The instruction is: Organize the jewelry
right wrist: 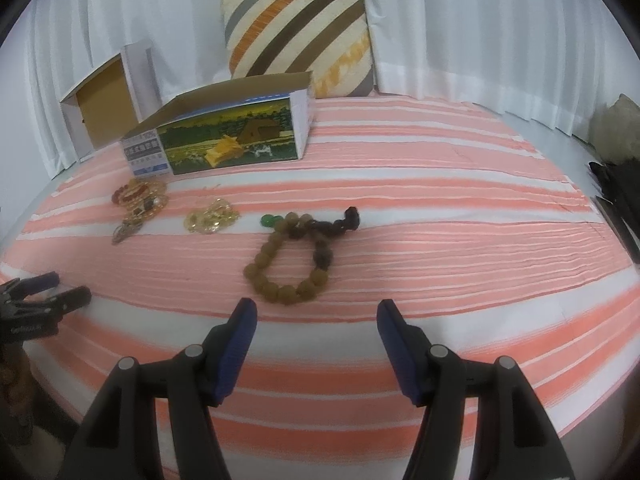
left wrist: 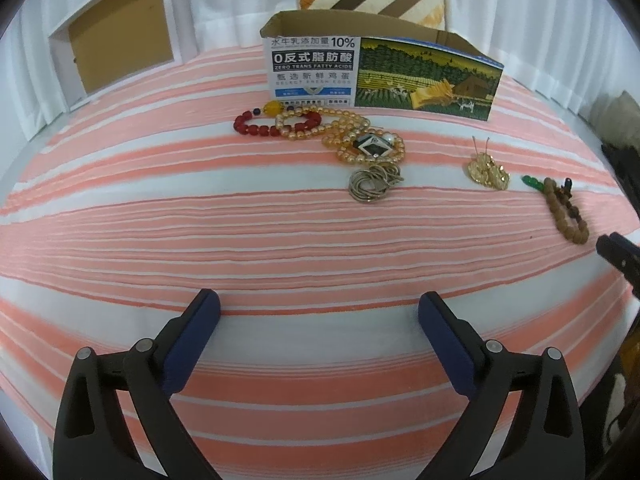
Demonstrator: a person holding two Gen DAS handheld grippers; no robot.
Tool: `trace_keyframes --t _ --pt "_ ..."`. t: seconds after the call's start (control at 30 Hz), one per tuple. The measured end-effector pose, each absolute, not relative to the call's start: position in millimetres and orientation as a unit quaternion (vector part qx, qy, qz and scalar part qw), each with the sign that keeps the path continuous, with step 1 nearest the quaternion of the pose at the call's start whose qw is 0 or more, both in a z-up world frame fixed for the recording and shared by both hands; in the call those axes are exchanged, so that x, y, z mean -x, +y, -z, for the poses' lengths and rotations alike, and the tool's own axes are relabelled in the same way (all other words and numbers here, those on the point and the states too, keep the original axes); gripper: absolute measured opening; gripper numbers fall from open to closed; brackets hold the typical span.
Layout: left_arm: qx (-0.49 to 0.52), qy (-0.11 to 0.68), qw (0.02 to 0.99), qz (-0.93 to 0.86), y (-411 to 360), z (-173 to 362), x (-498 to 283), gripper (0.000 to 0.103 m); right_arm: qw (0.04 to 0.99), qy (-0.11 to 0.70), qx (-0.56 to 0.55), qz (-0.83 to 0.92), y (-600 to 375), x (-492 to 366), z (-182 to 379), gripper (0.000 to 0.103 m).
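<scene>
The left gripper [left wrist: 319,306] hangs over the striped cloth [left wrist: 280,240] with its blue-padded fingers spread wide and nothing between them. The right gripper [right wrist: 317,314] is likewise spread and empty, just short of the brown bracelet [right wrist: 291,264]; in the left view only its dark tip shows at the right edge, beside that same bracelet [left wrist: 567,210].

The bracelet is a loop of rough brown beads, darker along one side, with a dark tail and a green bead [right wrist: 269,221] at its top. To its left lies a gold piece [left wrist: 487,170] with two thin wires rising from it; its exact form is hard to make out. Well apart to the left, a heap sits just before the box [left wrist: 380,74]: a red bracelet [left wrist: 276,122] with an amber bead, gold-bead strands [left wrist: 352,136] tangled over it, a black-and-white pendant [left wrist: 372,145] on top, and a coil of silver rings [left wrist: 370,184] touching the near edge. How many strands there are cannot be told.

The open box reads "10%", "ZERO TRANS FATTY ACIDS" and Chinese text, beside a farm picture. Its inside is hidden from both views. Behind it a striped cushion [right wrist: 298,32], cut off in the left view, leans on white curtains [right wrist: 480,20]. A white carton [right wrist: 105,106] stands open at the left. Dark objects at the right edge are unclear.
</scene>
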State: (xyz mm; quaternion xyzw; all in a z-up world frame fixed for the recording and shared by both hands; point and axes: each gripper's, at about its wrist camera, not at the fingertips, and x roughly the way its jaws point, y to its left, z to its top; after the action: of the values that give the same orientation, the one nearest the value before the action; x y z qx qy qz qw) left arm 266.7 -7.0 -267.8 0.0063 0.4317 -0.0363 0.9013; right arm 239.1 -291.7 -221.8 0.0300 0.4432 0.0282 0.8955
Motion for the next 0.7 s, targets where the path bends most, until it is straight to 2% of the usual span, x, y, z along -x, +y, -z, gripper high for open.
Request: trace_keyframes --t 0.47,0.6,0.67,0.7 --pt "-0.010 0.432 0.901 0.038 -8 268 -267 0.101 0.896 0.441 -0.053 -0.023 -307 -262 215 0.064" --pt "-0.009 0.432 0.901 0.036 -9 268 -267 0.102 0.880 0.464 -0.087 -0.057 -313 -284 220 0.063" --pt "-0.009 0.431 0.901 0.036 -9 268 -267 0.102 0.864 0.483 -0.113 -0.085 -314 -297 229 0.057" --pt "-0.010 0.431 0.901 0.036 -10 268 -267 0.102 0.859 0.489 -0.121 -0.090 -314 -302 233 0.046"
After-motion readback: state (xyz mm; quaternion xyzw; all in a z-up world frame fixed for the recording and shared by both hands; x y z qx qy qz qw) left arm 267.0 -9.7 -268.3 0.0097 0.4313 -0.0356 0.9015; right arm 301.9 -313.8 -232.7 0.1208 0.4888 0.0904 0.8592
